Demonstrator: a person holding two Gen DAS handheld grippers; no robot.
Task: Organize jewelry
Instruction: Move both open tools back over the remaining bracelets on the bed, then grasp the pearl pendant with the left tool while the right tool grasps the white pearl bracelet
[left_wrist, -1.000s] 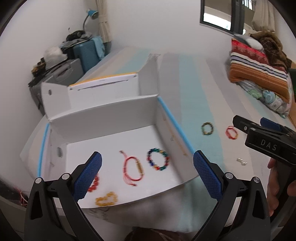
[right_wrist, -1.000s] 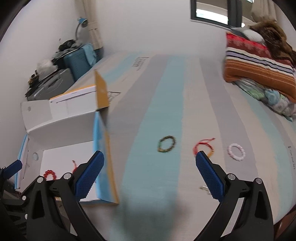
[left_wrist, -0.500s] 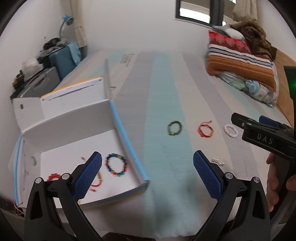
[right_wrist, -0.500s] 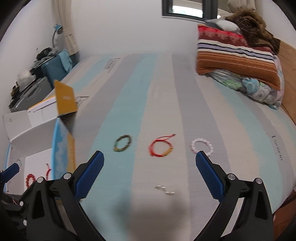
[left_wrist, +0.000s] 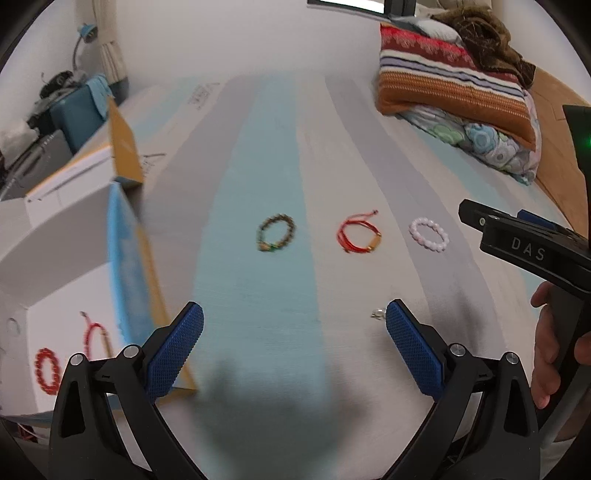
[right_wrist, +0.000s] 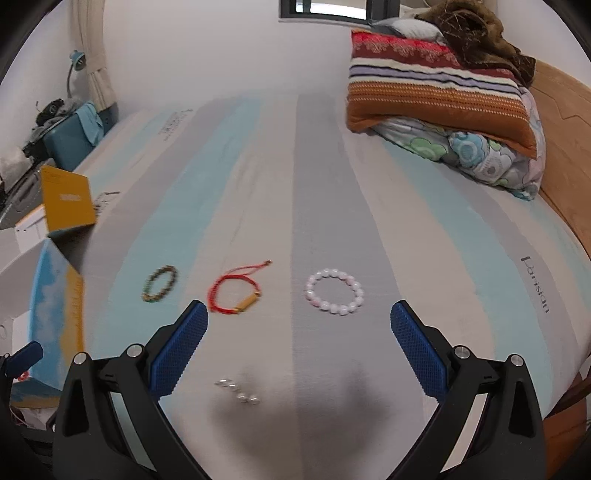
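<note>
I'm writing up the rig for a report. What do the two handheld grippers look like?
Both are alike: black plastic frames with triangular cut-outs and silver screw heads, each ending in two fingers faced with blue, cross-hatched pads. That goes for the left gripper and the right gripper. Seen from the left camera, the right gripper's black body bears white letters "DAS" and a green light glows above it. No cables or sleeves show.
</note>
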